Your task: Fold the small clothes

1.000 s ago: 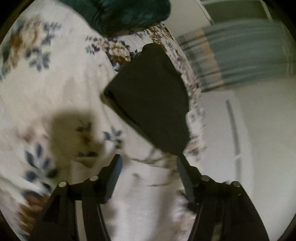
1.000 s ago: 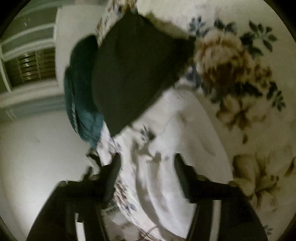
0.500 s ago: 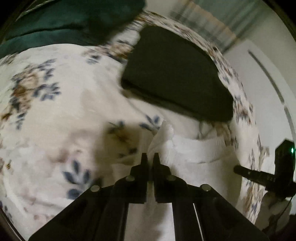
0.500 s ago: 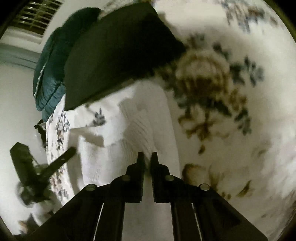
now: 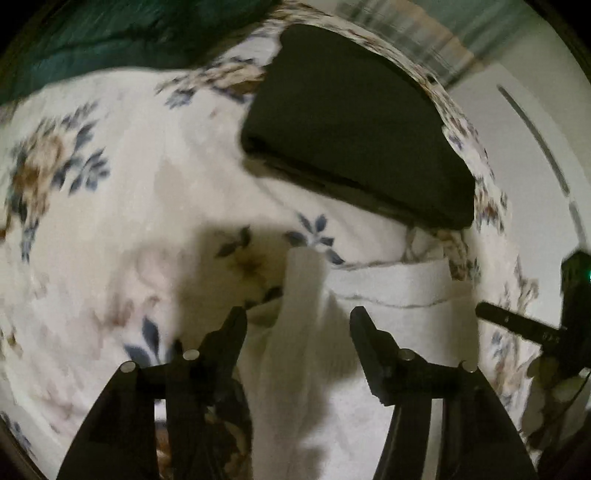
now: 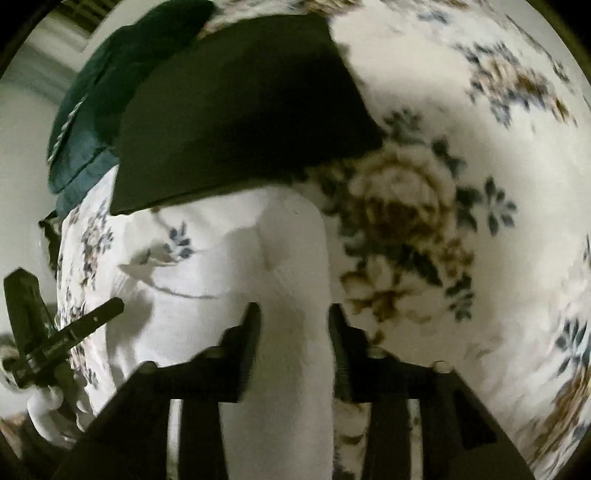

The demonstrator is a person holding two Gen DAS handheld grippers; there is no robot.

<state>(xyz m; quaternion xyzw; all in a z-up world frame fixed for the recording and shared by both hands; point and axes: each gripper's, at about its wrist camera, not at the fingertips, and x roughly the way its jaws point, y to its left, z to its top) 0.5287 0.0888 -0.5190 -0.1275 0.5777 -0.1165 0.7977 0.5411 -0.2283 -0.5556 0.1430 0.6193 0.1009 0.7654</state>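
Observation:
A white knit garment (image 5: 388, 295) lies on a floral bedspread (image 5: 110, 177); it also shows in the right wrist view (image 6: 221, 266). My left gripper (image 5: 297, 317) is open, its jaws on either side of a raised fold of the white garment. My right gripper (image 6: 293, 310) is open too, straddling another raised ridge of the same garment. A folded black garment (image 5: 351, 122) lies just beyond the white one, also seen in the right wrist view (image 6: 240, 110).
A dark teal cloth (image 5: 110, 33) lies at the far side of the bed, and shows in the right wrist view (image 6: 92, 110). The bed edge runs along the right (image 5: 487, 206), with pale floor (image 5: 535, 110) beyond.
Both grippers were shut on the white garment half a second ago and have opened, letting go of it. A second ago both were open above it.

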